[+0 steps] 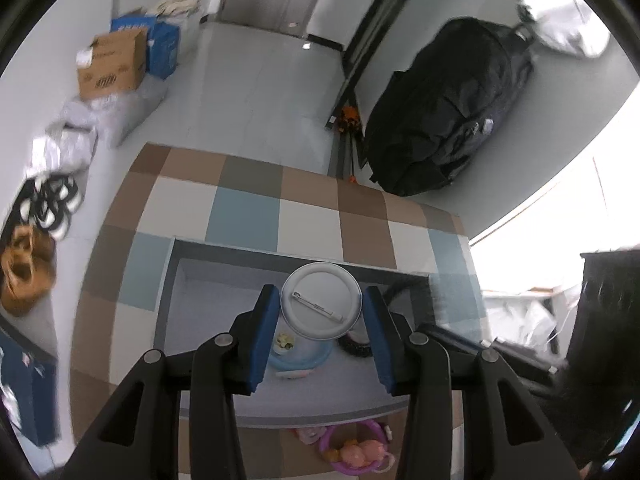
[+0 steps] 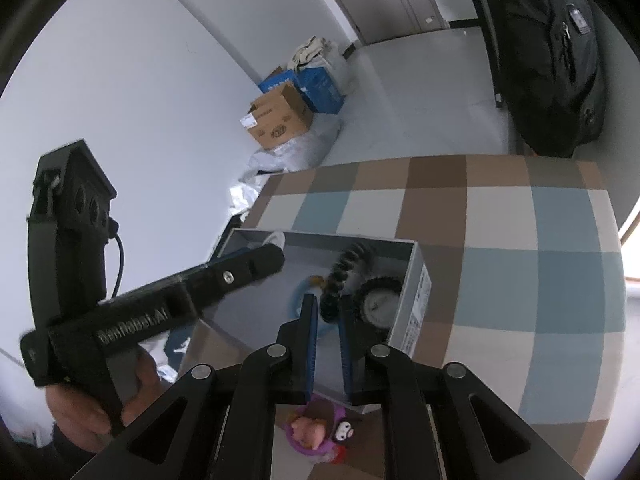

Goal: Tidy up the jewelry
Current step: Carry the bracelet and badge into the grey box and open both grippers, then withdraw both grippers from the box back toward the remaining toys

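A grey open box (image 1: 208,280) sits on the checked tablecloth (image 1: 312,216). Above it, my left gripper (image 1: 322,312) is shut on a white round pin badge (image 1: 320,300), back side up, gripped by its edges. The same gripper (image 2: 266,252) reaches over the box's left wall in the right wrist view. My right gripper (image 2: 328,312) stands nearly closed, pinching a strand of black beads (image 2: 340,272) that arches over the box floor. A light blue bangle (image 1: 308,360) and a black-rimmed round piece (image 2: 376,304) lie inside. A pink and purple charm bracelet (image 2: 316,428) rests on the cloth in front of the box.
A black backpack (image 1: 448,108) leans against the far wall beyond the table. Cardboard and blue boxes (image 1: 116,60) and shoes (image 1: 52,204) lie on the floor to the left. A person's hand (image 2: 80,408) grips the left tool's handle.
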The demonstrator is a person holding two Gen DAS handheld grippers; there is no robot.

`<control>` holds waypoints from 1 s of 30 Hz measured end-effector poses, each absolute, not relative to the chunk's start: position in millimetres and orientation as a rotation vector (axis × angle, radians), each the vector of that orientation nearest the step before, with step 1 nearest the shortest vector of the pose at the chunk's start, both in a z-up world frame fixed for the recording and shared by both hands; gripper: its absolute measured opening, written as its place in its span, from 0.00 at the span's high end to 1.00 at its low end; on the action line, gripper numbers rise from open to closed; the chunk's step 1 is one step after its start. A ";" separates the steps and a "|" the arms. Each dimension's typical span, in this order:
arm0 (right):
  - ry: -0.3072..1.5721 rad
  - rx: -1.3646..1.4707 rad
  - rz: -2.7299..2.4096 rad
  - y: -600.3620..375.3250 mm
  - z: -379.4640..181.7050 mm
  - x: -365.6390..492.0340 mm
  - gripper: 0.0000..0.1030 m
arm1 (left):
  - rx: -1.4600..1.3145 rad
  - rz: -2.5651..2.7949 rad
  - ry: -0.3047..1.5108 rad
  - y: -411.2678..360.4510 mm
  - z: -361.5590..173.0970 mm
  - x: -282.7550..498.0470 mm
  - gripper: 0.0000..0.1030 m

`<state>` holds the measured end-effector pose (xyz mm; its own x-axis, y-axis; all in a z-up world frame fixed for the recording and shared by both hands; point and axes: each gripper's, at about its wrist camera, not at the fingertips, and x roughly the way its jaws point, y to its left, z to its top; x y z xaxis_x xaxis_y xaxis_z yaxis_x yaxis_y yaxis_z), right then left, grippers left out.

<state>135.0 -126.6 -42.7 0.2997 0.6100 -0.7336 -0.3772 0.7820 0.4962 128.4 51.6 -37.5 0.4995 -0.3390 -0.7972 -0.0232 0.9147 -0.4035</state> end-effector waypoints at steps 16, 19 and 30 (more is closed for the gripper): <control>0.939 0.188 0.624 -142.2 -18.5 119.9 0.20 | -0.411 -0.166 1.015 61.1 -33.5 113.5 0.34; 0.901 0.155 0.613 -142.3 -14.5 114.2 0.08 | -0.390 -0.158 0.994 60.7 -29.5 106.7 0.29; 0.767 0.039 0.587 -135.7 -1.6 86.1 0.00 | -0.329 -0.118 0.904 68.2 -22.2 81.9 0.21</control>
<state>86.1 -135.7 -1.6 0.5689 0.5132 -0.6426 -0.4858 0.8402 0.2410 81.9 68.2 -22.2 0.6158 -0.2377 -0.7511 -0.0369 0.9437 -0.3289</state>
